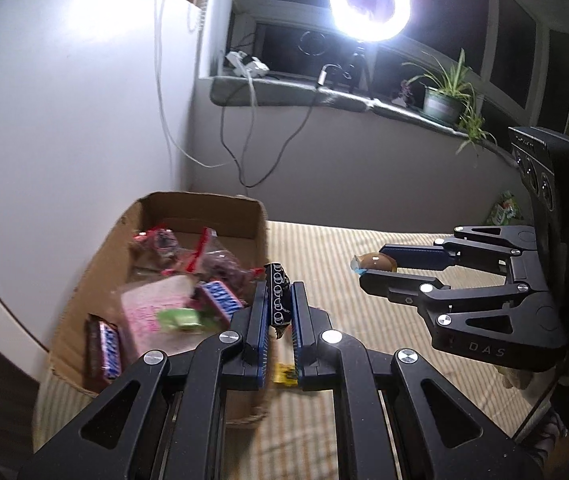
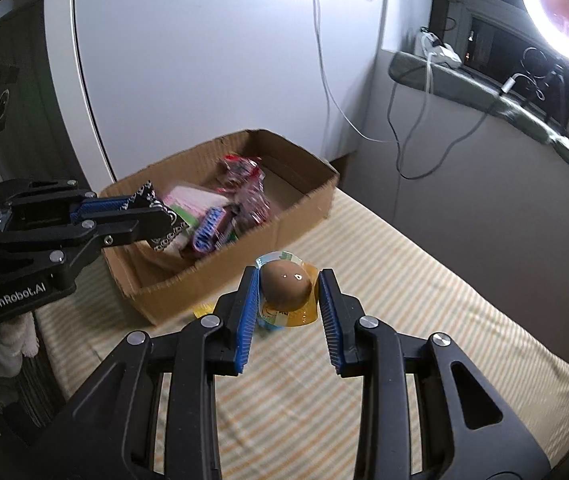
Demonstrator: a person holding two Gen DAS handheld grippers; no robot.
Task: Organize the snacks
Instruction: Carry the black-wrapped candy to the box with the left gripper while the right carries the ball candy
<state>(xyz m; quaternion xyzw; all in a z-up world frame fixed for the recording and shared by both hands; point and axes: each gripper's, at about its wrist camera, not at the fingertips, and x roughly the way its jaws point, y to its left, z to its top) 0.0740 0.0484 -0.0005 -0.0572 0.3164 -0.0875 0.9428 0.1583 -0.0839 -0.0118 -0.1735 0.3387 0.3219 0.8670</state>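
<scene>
black packet (image 1: 278, 295) clamped in left hand-held gripper (image 1: 279, 312); right hand-held gripper (image 2: 287, 287) clamps egg pack (image 2: 286, 289).

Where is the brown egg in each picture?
Left wrist view: the egg is at the right, held in the right claw over the striped cloth.
Right wrist view: the egg is in the middle, between that claw's blue pads.
Shared landmark: the cardboard box of snacks, left of the egg in the left wrist view and up-left of it in the right wrist view.
</scene>
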